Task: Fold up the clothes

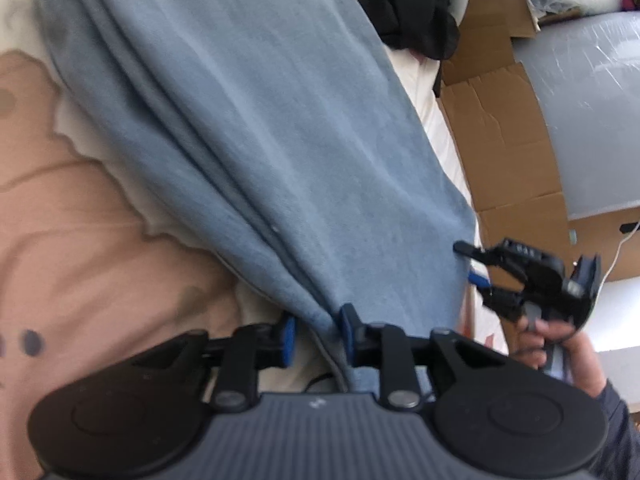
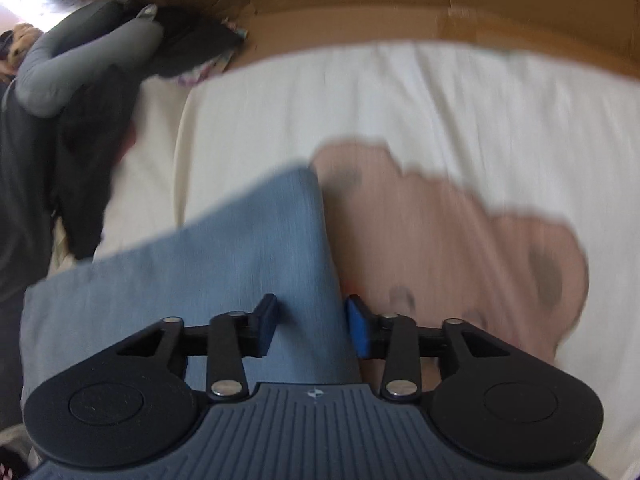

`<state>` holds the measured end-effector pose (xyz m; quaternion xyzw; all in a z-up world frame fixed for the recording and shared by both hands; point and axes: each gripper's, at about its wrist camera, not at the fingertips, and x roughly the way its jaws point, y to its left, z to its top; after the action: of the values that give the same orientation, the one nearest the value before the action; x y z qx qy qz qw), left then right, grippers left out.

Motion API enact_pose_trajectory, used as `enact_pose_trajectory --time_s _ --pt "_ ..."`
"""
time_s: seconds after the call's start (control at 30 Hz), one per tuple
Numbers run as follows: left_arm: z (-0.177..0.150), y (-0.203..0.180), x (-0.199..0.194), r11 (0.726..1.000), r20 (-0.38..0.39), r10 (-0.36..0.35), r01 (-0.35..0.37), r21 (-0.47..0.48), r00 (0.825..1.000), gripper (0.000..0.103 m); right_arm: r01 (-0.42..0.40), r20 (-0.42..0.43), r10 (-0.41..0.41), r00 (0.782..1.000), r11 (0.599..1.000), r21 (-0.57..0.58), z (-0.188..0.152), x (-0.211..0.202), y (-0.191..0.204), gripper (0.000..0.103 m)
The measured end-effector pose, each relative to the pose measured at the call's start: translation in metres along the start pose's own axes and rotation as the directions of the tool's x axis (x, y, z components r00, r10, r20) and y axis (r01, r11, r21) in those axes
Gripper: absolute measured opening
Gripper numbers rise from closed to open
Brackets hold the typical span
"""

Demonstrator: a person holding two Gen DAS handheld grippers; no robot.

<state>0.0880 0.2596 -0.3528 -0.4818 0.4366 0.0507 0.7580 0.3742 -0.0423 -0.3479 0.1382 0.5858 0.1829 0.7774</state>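
Observation:
A blue garment (image 1: 260, 120) hangs stretched over the bed, its folds running down into my left gripper (image 1: 319, 334). That gripper is shut on a bunched corner of the cloth. At the garment's right edge is my right gripper (image 1: 474, 268), held by a hand (image 1: 560, 344). In the right wrist view the blue garment (image 2: 240, 240) fills the gap between the blue pads of my right gripper (image 2: 312, 330), which is clamped on it. Both views are blurred by motion.
Under the garment lies a white bed cover (image 2: 400, 100) with a pink bear print (image 1: 80, 240). A pile of dark clothes (image 1: 408, 8) lies at the far end. Flattened cardboard (image 1: 500, 140) and a grey wrapped panel (image 1: 580, 100) stand beside the bed. A grey sleeve (image 2: 80, 60) shows at the upper left.

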Motion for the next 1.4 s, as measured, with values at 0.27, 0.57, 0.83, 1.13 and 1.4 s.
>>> enact_pose_trajectory --time_s 0.27,0.57,0.83,1.13,1.4 --pt "0.006 0.016 -0.039 0.997 0.025 0.048 -0.05 0.064 0.999 0.026 -0.127 -0.049 0.133 0.99 0.986 0.11 -0.072 -0.026 -0.041 0.045" --pt "0.025 0.027 -0.06 0.994 0.074 0.091 -0.095 0.052 0.993 0.026 -0.241 -0.058 0.256 0.965 0.951 0.196 -0.125 -0.038 -0.07 0.045" --pt "0.047 0.043 -0.088 0.992 0.145 0.118 -0.122 0.017 0.982 0.028 -0.359 0.037 0.38 0.924 0.831 0.426 -0.162 -0.042 -0.1 0.045" --pt "0.064 0.061 -0.103 0.99 0.234 0.137 -0.122 -0.077 0.963 0.052 -0.415 0.093 0.428 0.899 0.766 0.49 -0.18 -0.039 -0.114 0.044" --pt "0.077 0.057 -0.072 0.986 0.229 0.124 -0.094 -0.138 0.965 0.057 -0.492 0.169 0.48 0.861 0.702 0.514 -0.18 -0.05 -0.114 0.043"
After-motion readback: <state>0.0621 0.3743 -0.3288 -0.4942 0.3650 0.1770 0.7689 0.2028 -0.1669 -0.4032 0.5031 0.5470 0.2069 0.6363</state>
